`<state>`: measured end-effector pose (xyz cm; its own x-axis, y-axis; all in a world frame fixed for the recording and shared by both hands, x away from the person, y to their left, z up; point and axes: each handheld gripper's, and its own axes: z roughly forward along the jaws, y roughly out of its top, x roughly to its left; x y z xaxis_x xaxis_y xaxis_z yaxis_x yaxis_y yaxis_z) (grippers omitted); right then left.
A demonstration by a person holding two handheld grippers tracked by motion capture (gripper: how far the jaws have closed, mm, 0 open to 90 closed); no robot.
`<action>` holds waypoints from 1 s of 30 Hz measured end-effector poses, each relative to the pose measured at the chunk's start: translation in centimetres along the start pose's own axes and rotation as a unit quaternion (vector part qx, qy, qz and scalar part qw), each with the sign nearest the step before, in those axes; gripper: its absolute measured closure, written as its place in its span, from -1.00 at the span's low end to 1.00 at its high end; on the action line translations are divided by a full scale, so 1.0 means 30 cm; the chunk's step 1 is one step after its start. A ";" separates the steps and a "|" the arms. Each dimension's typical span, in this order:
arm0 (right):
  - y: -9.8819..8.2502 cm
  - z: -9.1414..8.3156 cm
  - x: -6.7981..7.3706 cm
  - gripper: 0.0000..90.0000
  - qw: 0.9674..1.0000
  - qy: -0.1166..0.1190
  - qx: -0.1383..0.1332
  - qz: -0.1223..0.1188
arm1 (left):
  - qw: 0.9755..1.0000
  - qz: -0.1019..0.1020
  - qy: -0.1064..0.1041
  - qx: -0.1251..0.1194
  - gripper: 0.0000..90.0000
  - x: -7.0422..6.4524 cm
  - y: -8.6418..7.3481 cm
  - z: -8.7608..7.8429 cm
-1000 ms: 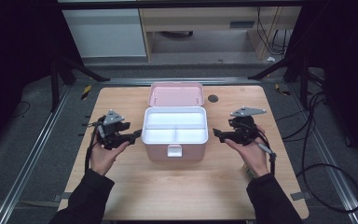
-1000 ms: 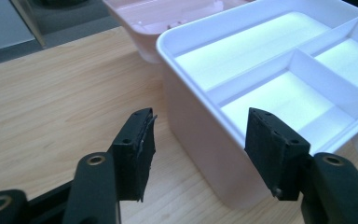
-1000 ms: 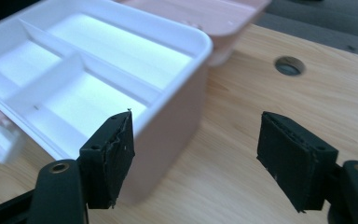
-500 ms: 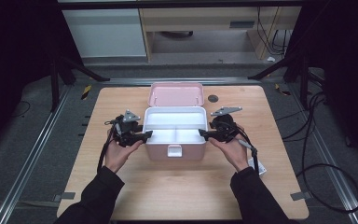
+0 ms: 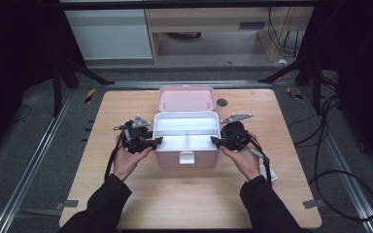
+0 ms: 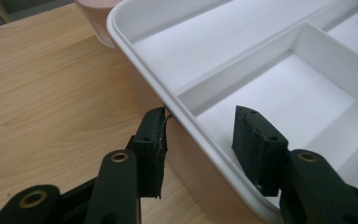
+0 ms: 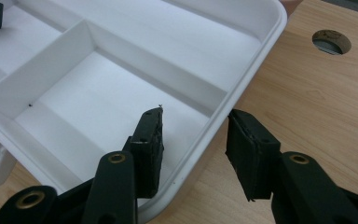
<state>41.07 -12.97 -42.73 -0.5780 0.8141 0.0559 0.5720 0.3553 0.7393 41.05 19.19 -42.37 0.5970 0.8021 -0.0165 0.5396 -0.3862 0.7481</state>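
A pink storage box [image 5: 186, 158] sits in the middle of the wooden table [image 5: 184, 204], its pink lid [image 5: 185, 98] folded back on the far side and a white divided tray [image 5: 187, 132] seated in its top. The left gripper [image 5: 156, 141] has come in at the tray's left edge and the right gripper [image 5: 215, 141] at its right edge, each held in one of the person's hands.

In the left gripper view the jaws straddle the tray's rim [image 6: 186, 116]: one jaw outside against the pink wall, the other inside over a compartment. The right gripper view mirrors this, one jaw inside the tray, the other out over the table, with the rim [image 7: 242, 93] between them. Both pairs of jaws have just been closing, yet a gap seems to remain at the inner pads, so neither gripper is pinching the rim yet, though the angle makes contact hard to judge.

The step in hand looks like taking hold of the tray at both ends. Next the jaws need to close firmly on the rim, evenly on both sides, and then the tray should rise straight and level so it clears the box without tilting or snagging
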 end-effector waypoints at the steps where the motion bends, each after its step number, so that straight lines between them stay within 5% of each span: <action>1: -0.001 -0.001 0.004 0.26 1.000 -0.003 0.000 0.002 | 1.000 -0.001 -0.001 -0.001 0.22 0.003 0.000 0.001; 8: -0.001 -0.007 0.011 0.22 1.000 -0.004 0.005 0.006 | 1.000 0.009 -0.001 -0.010 0.20 0.004 0.002 -0.004; 13: 0.023 -0.057 -0.022 0.01 0.999 0.004 -0.045 -0.024 | 0.999 0.035 -0.001 -0.024 0.16 0.027 0.038 -0.062; 19: 0.063 -0.089 -0.066 -0.05 0.996 0.018 -0.066 -0.060 | 0.997 0.065 -0.024 -0.022 0.13 0.077 0.096 -0.102; 25: 0.138 -0.107 -0.120 -0.11 0.992 0.054 -0.074 -0.091 | 0.993 0.089 -0.084 0.004 0.09 0.136 0.159 -0.108; 29: 0.188 -0.107 -0.143 -0.12 0.987 0.079 -0.073 -0.118 | 0.986 0.117 -0.117 0.019 0.10 0.160 0.196 -0.099; 30: 0.211 -0.103 -0.150 -0.11 0.985 0.094 -0.070 -0.130 | 0.983 0.128 -0.123 0.039 0.10 0.163 0.217 -0.091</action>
<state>45.49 -15.82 -36.24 -0.7991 0.6002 -0.0345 0.3126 0.4639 0.8289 45.85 21.83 -35.77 0.8402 0.5424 -0.0014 0.3901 -0.6025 0.6963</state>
